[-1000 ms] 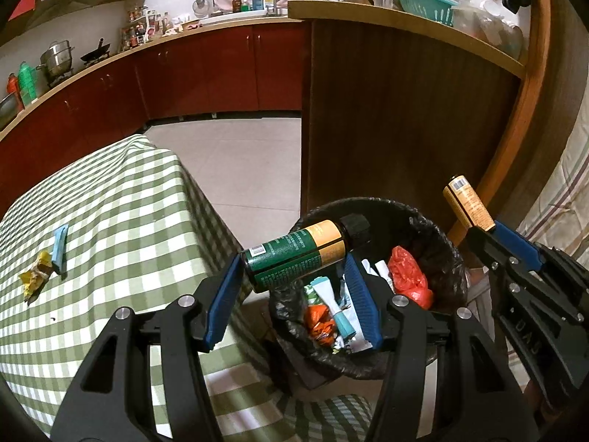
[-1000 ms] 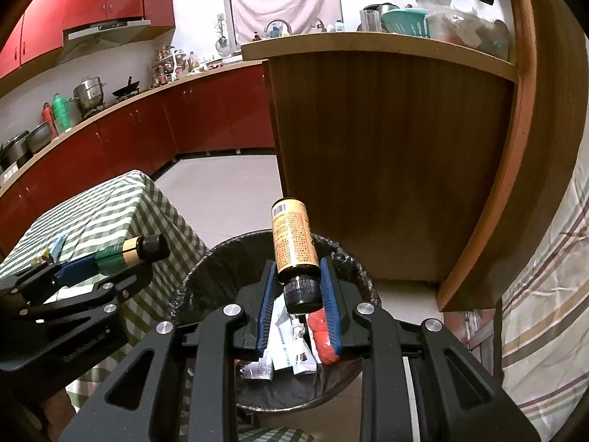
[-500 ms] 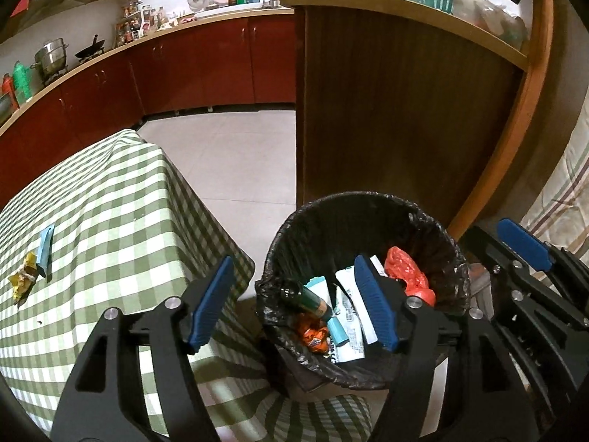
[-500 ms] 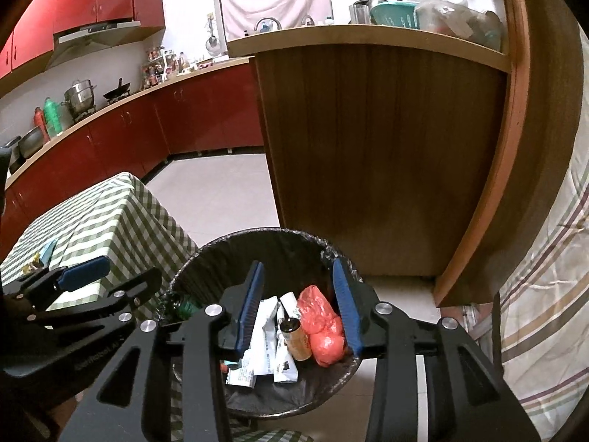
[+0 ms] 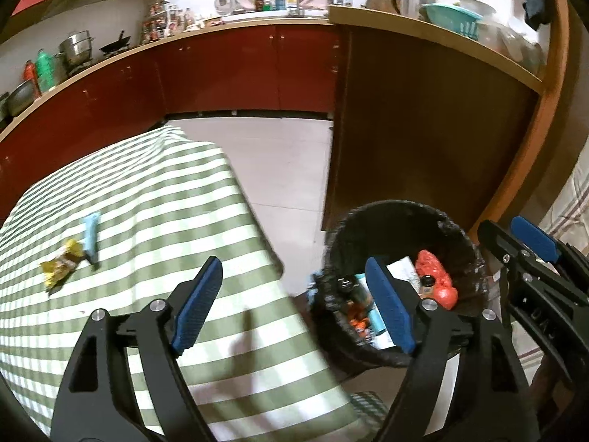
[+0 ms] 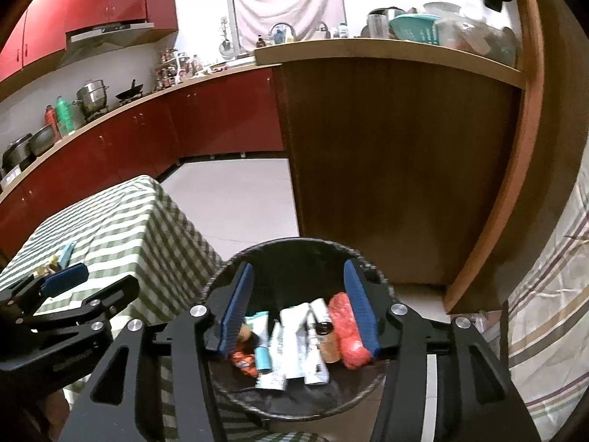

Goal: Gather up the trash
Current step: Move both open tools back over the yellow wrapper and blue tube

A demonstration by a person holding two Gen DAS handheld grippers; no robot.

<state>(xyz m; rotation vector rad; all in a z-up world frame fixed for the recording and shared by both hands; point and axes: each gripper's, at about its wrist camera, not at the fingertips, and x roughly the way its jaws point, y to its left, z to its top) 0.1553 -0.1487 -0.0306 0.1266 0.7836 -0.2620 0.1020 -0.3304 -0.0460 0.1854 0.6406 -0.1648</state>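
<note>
Both my grippers are empty and their jaws are opening; the left gripper (image 5: 294, 305) hangs over the corner of the desk (image 5: 154, 199), the right gripper (image 6: 300, 309) directly above the trash bin (image 6: 235, 261), nothing between the pads of either.

The trash left to collect lies ahead and to the left of my left gripper, on the checked cloth: a crumpled yellow wrapper (image 5: 60, 263) and a pale blue tube (image 5: 90, 234), touching or nearly so; I judge the wrapper very light, soft and crackly, likely to slip from the pads unless I pinch a bunched fold at its middle; the tube looks light and squashy, best taken across its flat body, not the cap end.

Motion blur smears both pieces, so their print and exact edges are unreadable; in the right wrist view the left gripper partly covers them; the bin's lower contents are hidden behind my pads and its black liner.
</note>
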